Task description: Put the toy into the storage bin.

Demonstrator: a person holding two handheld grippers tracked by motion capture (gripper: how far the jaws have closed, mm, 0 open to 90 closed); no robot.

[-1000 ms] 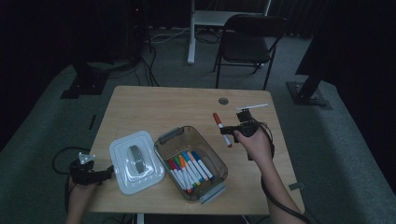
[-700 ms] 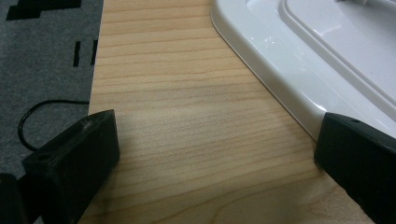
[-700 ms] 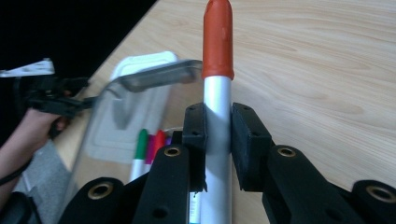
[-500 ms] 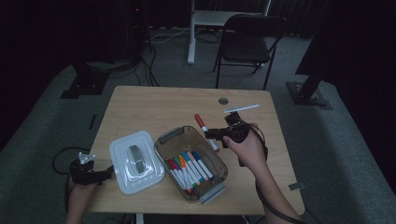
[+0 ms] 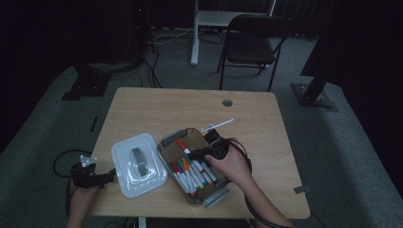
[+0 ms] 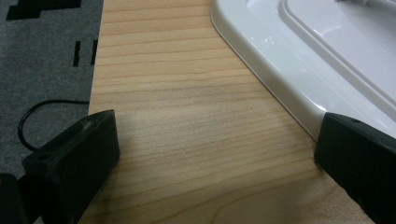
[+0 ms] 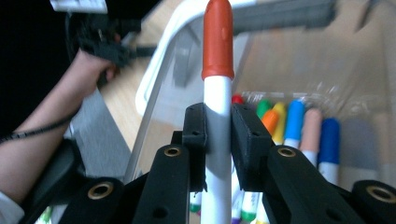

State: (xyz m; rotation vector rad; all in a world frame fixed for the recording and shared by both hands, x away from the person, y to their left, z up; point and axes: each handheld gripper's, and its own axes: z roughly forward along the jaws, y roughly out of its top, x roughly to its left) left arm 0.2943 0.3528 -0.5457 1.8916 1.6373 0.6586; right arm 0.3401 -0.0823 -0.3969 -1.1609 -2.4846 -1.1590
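My right gripper (image 7: pixel 218 126) is shut on a white marker with a red cap (image 7: pixel 217 42), held over the clear marker box (image 5: pixel 167 141); in the high view the marker (image 5: pixel 182 145) points left above the box's far end, with the right gripper (image 5: pixel 197 153) behind it. Several coloured markers (image 5: pixel 192 175) lie in a row inside the box. The white lid (image 5: pixel 138 164) lies flat to the box's left. My left gripper (image 5: pixel 108 175) stands open at the table's left front edge, its jaws wide apart over bare wood with the lid's corner (image 6: pixel 299 98) by one jaw.
A thin white stick (image 5: pixel 217 125) lies on the table (image 5: pixel 157 107) behind the box. A small round hole (image 5: pixel 227 102) sits near the far edge. A black chair (image 5: pixel 252 35) and stand bases are on the carpet beyond. A cable (image 6: pixel 32 121) trails on the floor at left.
The right gripper has carried the red-capped marker leftward from the table's right part to above the box. The left gripper has stayed in place.
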